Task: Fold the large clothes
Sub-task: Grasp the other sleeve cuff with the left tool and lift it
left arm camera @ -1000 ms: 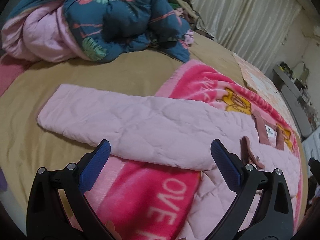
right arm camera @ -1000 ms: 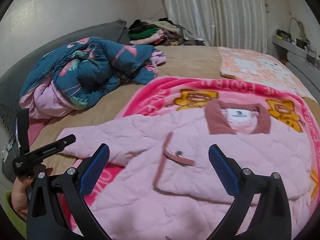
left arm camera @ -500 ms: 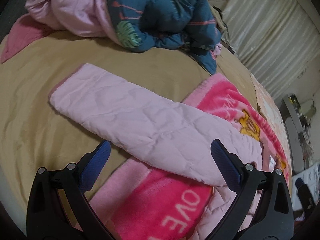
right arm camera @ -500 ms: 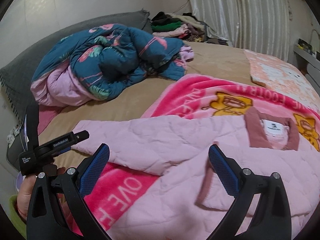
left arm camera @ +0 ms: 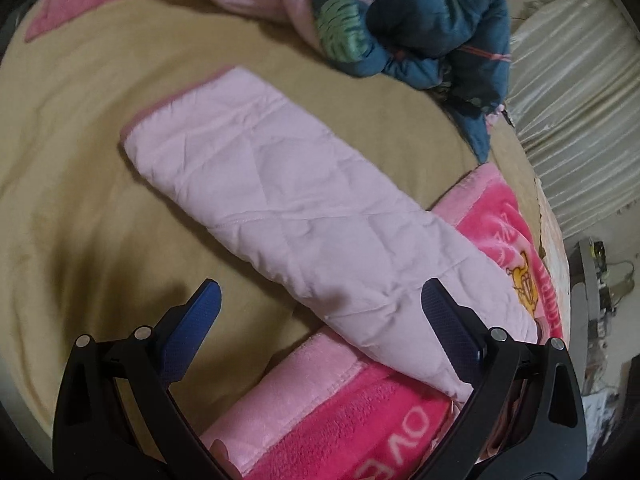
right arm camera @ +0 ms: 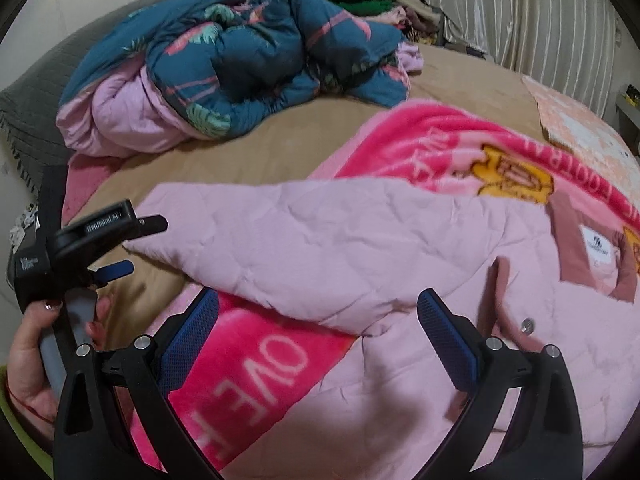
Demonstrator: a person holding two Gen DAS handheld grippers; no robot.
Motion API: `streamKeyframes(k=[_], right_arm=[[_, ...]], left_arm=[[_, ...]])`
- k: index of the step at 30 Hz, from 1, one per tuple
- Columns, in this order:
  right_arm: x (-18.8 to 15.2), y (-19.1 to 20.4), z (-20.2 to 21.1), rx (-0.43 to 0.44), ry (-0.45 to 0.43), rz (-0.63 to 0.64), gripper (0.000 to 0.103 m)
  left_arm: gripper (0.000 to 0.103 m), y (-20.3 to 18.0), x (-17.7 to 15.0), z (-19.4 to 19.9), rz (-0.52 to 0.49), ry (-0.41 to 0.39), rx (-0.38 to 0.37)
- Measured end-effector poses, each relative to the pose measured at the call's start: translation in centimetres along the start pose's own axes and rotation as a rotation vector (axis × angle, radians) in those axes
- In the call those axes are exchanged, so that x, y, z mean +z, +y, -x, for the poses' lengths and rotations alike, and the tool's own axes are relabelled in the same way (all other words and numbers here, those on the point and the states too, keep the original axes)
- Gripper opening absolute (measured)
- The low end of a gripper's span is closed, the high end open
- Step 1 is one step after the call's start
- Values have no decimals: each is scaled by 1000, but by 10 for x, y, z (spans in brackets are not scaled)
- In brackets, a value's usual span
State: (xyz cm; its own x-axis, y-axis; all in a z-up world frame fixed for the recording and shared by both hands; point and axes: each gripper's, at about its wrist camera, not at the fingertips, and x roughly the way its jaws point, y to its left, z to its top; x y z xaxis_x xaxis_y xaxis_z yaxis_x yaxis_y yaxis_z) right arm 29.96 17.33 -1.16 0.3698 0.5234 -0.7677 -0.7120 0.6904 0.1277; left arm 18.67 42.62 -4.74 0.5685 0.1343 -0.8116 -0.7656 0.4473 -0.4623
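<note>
Basically nothing folded yet: pink quilted jacket (right arm camera: 400, 280) lies flat, sleeve (left arm camera: 288, 200) stretched ahead of our left gripper (left arm camera: 320, 320), torso between the right gripper (right arm camera: 320, 324) jaws. Both spread wide, holding nothing. Sleeves and body remain.

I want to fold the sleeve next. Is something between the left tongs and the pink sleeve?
Nothing visible. The left tongs hover open above the pink quilted jacket's sleeve, which lies bare on the tan bedsheet.

Both tongs (left arm camera: 320, 304) (right arm camera: 318, 312) agape, empty.
</note>
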Motion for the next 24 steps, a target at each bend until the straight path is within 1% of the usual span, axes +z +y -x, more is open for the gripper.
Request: streamKeyframes(k=[2, 6, 8, 10, 13, 14, 15, 16, 17, 18, 19, 20, 21, 22, 24], right_arm=[[-2, -4, -4, -2, 10, -13, 99], [-3, -13, -3, 0, 14, -35, 99], [-4, -20, 5, -14, 6, -31, 99], [-6, -30, 14, -30, -3, -33, 99], [-11, -49, 26, -47, -16, -51, 99], [-16, -59, 33, -58, -22, -62, 99], [-20, -67, 37, -65, -26, -70, 99], [-24, -76, 42, -74, -29, -81, 99], [-29, -83, 46, -84, -29, -92, 99], [-33, -90, 50, -91, -28, -100, 99], [-39, -99, 55, -100, -27, -111, 99], [-44, -106, 60, -111, -25, -119, 99], [-49, -113, 65, -120, -20, -124, 99], [-55, -121, 71, -133, -13, -129, 99], [-64, -135, 84, -163, -8, -141, 99]], left_arm=[[94, 3, 1, -6, 11, 3, 3], [94, 12, 8, -25, 27, -5, 41], [94, 20, 12, -40, 66, 11, 37], [94, 26, 17, -51, 85, 2, 28], [94, 21, 22, -59, 25, -49, 44], [90, 20, 23, -59, 8, -68, 48], [74, 21, 23, -58, 4, -89, 57], [63, 22, 24, -57, 11, -99, 66], [39, 24, 24, -55, 20, -105, 60], [28, 24, 25, -50, 13, -116, 52], [26, 19, 27, -46, -14, -131, 59], [19, 13, 28, -39, -58, -152, 61], [16, 5, 29, -30, -97, -182, 54], [15, -1, 30, -21, -116, -207, 45], [13, -11, 30, -10, -140, -233, 34]])
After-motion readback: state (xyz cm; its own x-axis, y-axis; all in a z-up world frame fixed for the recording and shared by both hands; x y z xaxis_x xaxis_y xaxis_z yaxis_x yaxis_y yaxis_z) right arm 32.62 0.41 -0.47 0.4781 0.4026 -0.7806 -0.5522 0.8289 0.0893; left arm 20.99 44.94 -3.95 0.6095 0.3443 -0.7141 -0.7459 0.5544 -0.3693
